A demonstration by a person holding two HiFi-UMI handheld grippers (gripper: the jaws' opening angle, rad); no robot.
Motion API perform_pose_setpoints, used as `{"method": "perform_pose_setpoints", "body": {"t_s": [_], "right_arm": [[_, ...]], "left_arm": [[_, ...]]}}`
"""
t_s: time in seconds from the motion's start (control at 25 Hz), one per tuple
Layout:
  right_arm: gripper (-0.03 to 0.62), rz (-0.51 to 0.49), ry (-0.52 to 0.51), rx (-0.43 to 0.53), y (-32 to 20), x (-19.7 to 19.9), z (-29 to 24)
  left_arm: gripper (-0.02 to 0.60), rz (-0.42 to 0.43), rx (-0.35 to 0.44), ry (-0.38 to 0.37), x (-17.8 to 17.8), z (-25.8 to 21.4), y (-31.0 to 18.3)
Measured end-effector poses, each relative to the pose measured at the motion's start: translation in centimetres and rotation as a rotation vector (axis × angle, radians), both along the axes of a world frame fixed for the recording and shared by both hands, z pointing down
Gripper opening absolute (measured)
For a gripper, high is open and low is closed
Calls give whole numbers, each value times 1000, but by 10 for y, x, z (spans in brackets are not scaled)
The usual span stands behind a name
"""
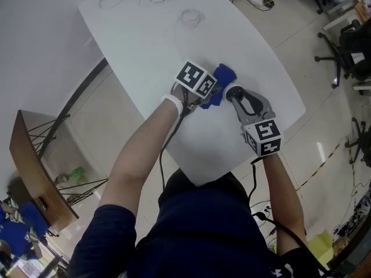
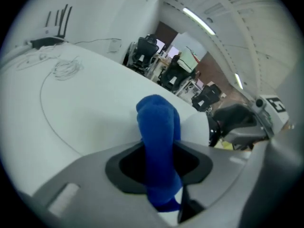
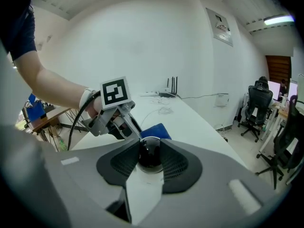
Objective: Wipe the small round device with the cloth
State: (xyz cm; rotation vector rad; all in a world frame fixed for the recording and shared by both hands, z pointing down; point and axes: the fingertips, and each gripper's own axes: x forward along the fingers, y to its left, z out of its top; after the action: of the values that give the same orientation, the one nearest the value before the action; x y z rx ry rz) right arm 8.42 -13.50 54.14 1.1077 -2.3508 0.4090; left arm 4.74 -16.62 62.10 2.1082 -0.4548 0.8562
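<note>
Progress: we judged the wiping to be only just at hand. The cloth [image 2: 157, 122] and the small round device [image 3: 150, 155] were each gripped and brought just beside one another. We could not tell whether they touched, nor how much of the dome was already wiped.
Room: we saw a white-walled office, with black office chairs [image 3: 252, 107] well beyond the right jaws.
Table: a white tabletop [image 1: 145, 51] lay under both pairs of jaws, with thin loose cables [image 1: 191, 17] far ahead of them.
Left gripper [image 2: 159, 172]: it was clenched on the cloth.
Right gripper [image 1: 237, 97]: it grasped the device, a pad on either side of it.
Cloth: blue and bunched, it stood up between the left jaws and past their tips.
Device: a dark glossy dome, it sat between the right jaws, low over the table.
</note>
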Motion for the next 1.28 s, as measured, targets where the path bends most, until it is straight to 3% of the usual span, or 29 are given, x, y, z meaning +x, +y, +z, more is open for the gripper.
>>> {"method": "perform_pose_setpoints", "body": {"t_s": [0.12,0.28,0.36,0.48,0.64,0.68,0.72,0.76,0.92,1.16,1.28], "right_arm": [[136,7,-5,-10,0,0,1],[135,2,-14,-22,-1,1,2],[135,-2,-13,-22,-1,1,2],[135,1,-15,-26,-2,2,1],[135,-11,-6,-25,0,2,0],[135,-15,-3,-23,-1,2,0],[135,-16,-3,-22,-1,1,0],[135,-15,-3,-23,-1,1,0],[134,-5,-22,-34,-3,2,-1],[133,-1,-43,-36,-7,0,-2],[133,2,-47,-34,-7,0,-3]], "left_arm": [[141,-15,-10,-12,1,-7,1],[141,-16,53,121,2,-49,5],[143,-3,126,142,2,-69,14],[146,49,356,81,1,-84,27],[149,213,793,-57,13,-86,54],[149,232,850,-88,14,-84,56],[149,220,854,-91,13,-80,56],[147,172,800,-59,11,-77,54],[147,-161,352,183,-7,-69,32],[144,-336,13,211,-23,-22,23],[144,-410,-143,187,-23,-7,25]]}}
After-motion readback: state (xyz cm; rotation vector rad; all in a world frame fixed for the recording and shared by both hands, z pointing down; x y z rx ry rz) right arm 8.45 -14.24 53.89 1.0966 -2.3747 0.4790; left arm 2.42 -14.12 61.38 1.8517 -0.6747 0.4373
